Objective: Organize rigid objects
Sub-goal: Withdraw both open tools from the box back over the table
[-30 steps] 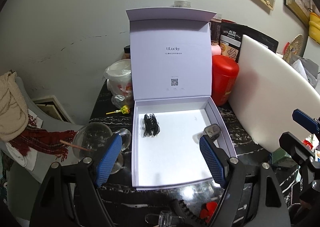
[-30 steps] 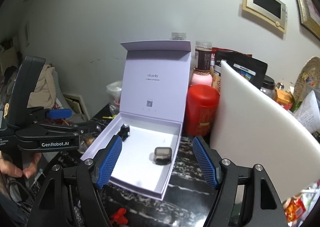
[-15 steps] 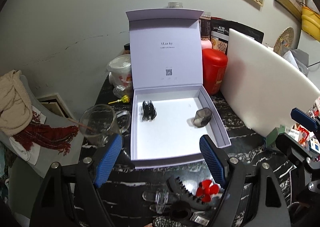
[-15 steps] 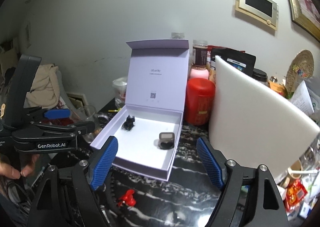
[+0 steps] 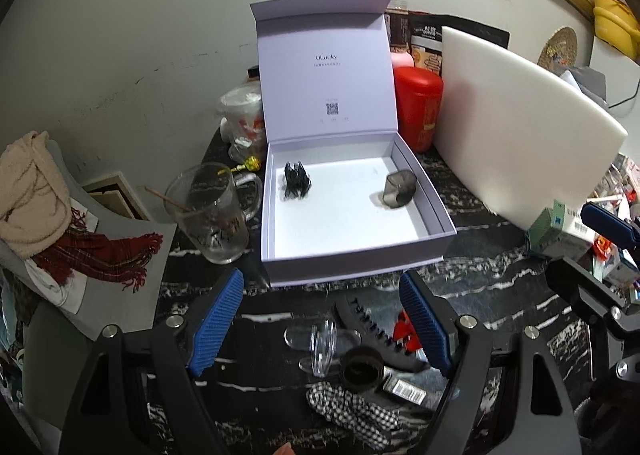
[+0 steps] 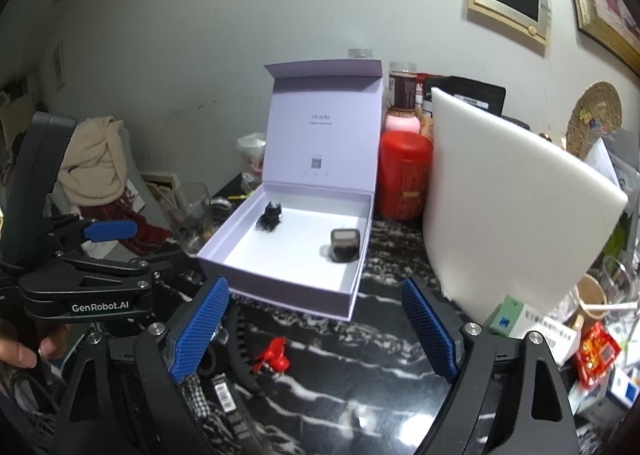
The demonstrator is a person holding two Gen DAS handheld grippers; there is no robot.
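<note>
An open lilac box stands on the black marble table, lid upright. Inside lie a small black claw clip at the left and a smoky grey cube at the right. In front of the box lie a clear hair clip, a long black toothed clip, a small red clip and a round black cap. My left gripper is open and empty above these loose items. My right gripper is open and empty, held back from the box.
A glass mug stands left of the box. A red canister and a big white board stand to the right. Checked cloth lies near the front edge. Small cartons crowd the right side.
Both grippers have pulled back and up from the box, so the loose clips in front of it have come into view. Both stay open and empty.
</note>
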